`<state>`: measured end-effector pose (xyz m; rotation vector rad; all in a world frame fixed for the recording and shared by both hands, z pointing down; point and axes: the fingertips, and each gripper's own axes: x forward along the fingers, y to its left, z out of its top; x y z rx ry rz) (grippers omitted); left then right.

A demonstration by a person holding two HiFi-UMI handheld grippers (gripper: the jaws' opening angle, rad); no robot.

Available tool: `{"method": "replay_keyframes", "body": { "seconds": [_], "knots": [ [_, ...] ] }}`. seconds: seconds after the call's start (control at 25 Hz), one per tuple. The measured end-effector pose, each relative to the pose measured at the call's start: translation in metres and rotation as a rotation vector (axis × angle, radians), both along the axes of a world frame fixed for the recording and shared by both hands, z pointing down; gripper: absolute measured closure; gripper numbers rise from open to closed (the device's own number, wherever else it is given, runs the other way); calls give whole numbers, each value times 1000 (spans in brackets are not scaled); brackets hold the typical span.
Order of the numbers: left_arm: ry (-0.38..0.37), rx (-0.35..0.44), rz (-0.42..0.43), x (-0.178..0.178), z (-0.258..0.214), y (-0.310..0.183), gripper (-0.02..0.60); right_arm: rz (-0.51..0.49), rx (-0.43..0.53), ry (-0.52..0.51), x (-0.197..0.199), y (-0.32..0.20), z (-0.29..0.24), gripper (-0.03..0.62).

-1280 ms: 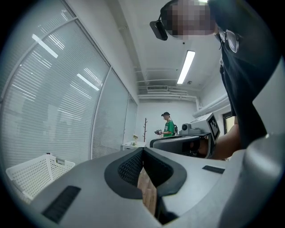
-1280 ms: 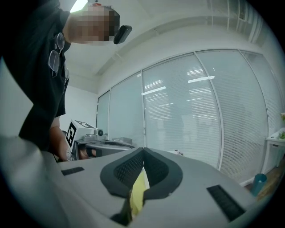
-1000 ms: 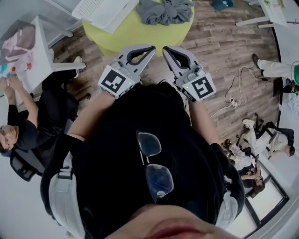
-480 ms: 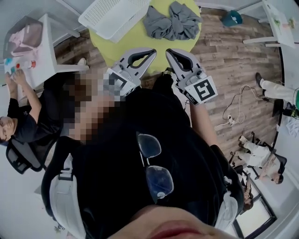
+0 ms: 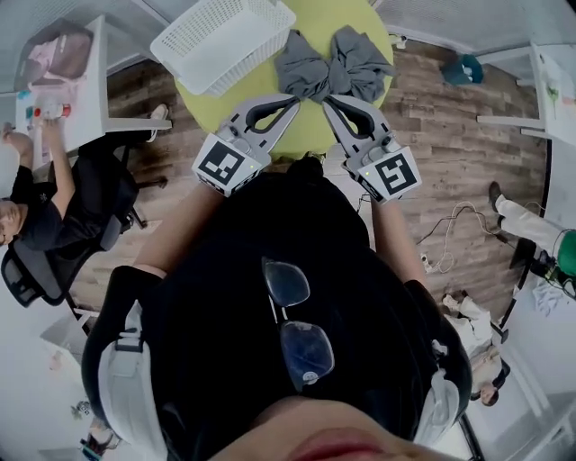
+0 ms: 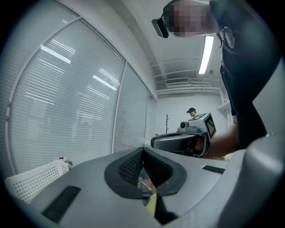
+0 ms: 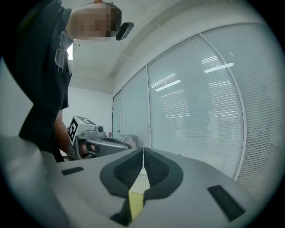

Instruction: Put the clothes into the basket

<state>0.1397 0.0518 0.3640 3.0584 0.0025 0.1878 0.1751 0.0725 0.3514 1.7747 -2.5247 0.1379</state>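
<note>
A heap of grey clothes (image 5: 335, 63) lies on the round yellow-green table (image 5: 310, 22) in the head view. The white plastic basket (image 5: 220, 40) stands on the table's left side, and its rim (image 6: 33, 180) shows low in the left gripper view. My left gripper (image 5: 290, 97) (image 6: 142, 150) is shut with nothing in it, its tips at the table's near edge just short of the clothes. My right gripper (image 5: 329, 101) (image 7: 143, 150) is beside it, also shut and empty. Each gripper view shows the other gripper (image 6: 187, 139) (image 7: 95, 143) held level alongside.
A person sits on an office chair (image 5: 54, 216) at the left, beside a white desk (image 5: 67, 81). Cables (image 5: 445, 225) lie on the wood floor at the right, near another white table (image 5: 553, 81). Glass walls with blinds (image 6: 67, 98) stand beyond the grippers.
The table, basket and clothes have come further into the head view and nearer the grippers. Both grippers now reach the table's near edge. Their jaws stayed shut.
</note>
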Motion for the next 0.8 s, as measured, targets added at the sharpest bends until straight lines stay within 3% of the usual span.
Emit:
{"method": "replay_keyframes", "body": {
  "seconds": [0.44,0.8],
  "knots": [
    [-60,-16,-145,62,29,-24,571,-119,-67,-15,76,-27,35,568],
    [-46,-29,-266,97,66,-42,571,-243,-181,-18,109,-39,98,568]
  ]
}}
